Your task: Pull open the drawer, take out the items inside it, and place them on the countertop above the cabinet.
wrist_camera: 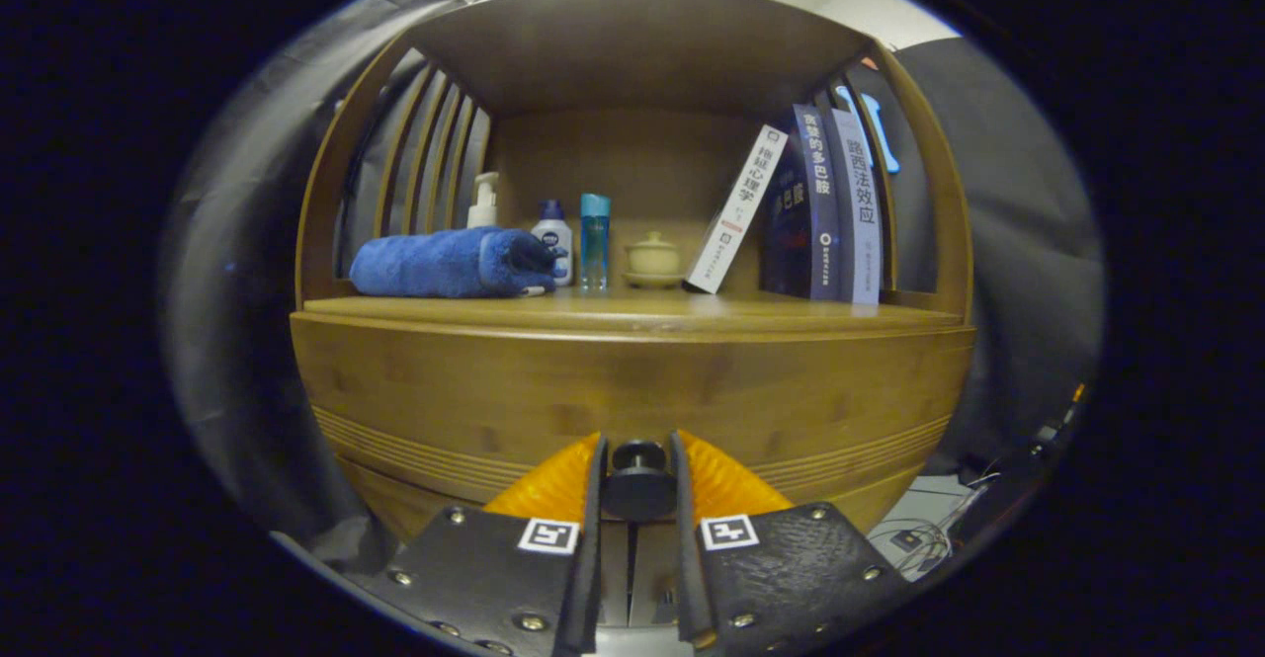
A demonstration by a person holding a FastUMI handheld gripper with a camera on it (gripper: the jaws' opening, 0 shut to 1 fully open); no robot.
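Wooden cabinet (pixel 632 380) ahead, tool (pixel 637 459) clamped on its drawer knob (pixel 639 479).

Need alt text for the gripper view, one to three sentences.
The gripper has its jaws closed around the round dark drawer knob on the wooden cabinet. On the countertop above sit a rolled blue towel, bottles and leaning books.

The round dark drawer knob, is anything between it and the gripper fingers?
Nothing visible. The round dark drawer knob already sits between the fingers of the gripper, which close on both its sides, against the wooden drawer front.
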